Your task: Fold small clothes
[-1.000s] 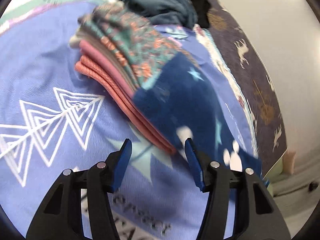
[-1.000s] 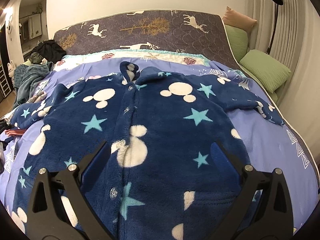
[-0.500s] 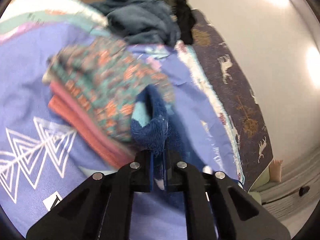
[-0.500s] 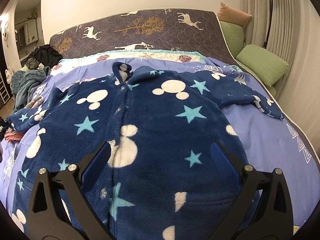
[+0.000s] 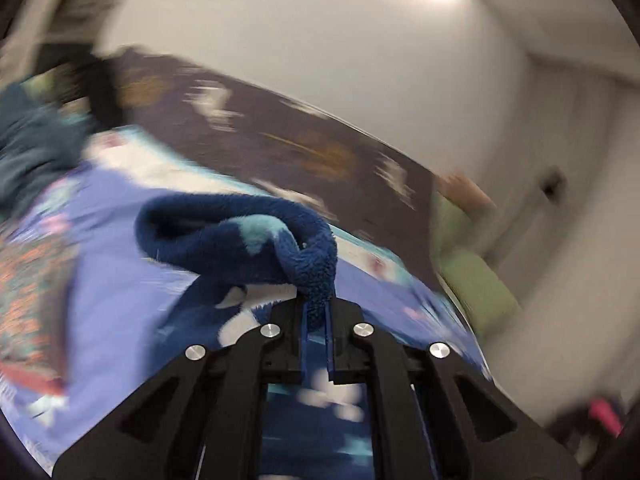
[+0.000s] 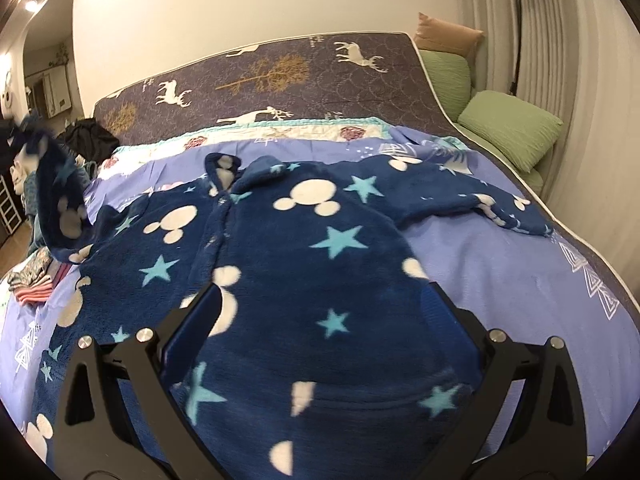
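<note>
A navy fleece garment (image 6: 320,264) with stars and white mouse heads lies spread front-up on the purple bed sheet (image 6: 492,276). My left gripper (image 5: 316,320) is shut on the cuff of its left sleeve (image 5: 240,236) and holds it lifted above the bed; in the right wrist view that raised sleeve (image 6: 60,196) shows blurred at the far left. My right gripper (image 6: 320,320) is open and empty, hovering over the garment's lower body. The right sleeve (image 6: 492,200) lies flat, stretched out to the right.
A stack of folded clothes (image 6: 34,280) sits at the left bed edge, also in the left wrist view (image 5: 28,300). Loose dark clothes (image 6: 86,132) lie at the far left. Green pillows (image 6: 508,128) and a floor lamp (image 6: 516,24) stand right.
My left gripper shut on the sleeve cuff beside the folded stack, then lifted it and swung right toward the bed's middle. My right gripper stayed open, shifting slightly over the garment.
</note>
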`<state>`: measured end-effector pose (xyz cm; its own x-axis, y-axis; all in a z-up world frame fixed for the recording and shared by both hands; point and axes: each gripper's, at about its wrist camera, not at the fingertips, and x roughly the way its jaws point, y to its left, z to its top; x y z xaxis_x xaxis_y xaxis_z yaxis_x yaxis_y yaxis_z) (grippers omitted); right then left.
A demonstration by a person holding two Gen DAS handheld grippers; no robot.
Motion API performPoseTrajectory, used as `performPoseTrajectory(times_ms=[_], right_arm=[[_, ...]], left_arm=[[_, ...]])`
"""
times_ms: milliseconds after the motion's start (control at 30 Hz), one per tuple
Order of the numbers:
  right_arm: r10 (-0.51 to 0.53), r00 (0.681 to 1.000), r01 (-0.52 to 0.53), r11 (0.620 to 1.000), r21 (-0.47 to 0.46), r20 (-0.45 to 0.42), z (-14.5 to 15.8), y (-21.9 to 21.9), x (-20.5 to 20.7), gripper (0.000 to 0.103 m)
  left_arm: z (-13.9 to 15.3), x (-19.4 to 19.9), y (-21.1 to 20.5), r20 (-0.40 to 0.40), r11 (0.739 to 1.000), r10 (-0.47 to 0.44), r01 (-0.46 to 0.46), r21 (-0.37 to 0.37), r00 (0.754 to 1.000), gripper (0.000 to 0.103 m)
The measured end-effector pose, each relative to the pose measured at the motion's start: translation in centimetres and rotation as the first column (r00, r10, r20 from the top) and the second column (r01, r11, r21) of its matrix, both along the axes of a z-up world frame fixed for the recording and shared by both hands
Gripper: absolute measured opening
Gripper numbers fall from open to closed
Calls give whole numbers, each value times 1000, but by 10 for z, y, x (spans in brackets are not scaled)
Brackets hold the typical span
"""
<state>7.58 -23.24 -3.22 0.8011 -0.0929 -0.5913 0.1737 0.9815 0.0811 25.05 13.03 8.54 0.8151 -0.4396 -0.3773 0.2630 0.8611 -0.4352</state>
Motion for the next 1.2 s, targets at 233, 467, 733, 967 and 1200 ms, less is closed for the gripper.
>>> performPoseTrajectory(times_ms=[233, 467, 733, 967, 1200], right_arm=[[-62, 998, 62, 998, 9, -24, -10, -38, -12, 101], [-27, 997, 37, 990, 136, -74, -13, -75, -7, 101], [246, 959, -197, 935, 294, -138, -13, -51, 66, 101], [224, 941, -140, 940, 310, -255, -42, -34, 152, 101], [297, 923, -187, 903, 387, -247, -39, -14, 195, 11]], left_arm=[[-49, -32, -195, -82, 894, -387, 395, 213, 919, 33], [-95, -69, -170, -64, 846, -249, 249, 472, 966, 59], [-153, -46, -61, -212, 803, 80, 63, 593, 974, 64], [-185, -7, -22, -323, 893, 109, 50, 447, 940, 64], [-189, 7, -27, -307, 882, 141, 22, 470, 941, 72]])
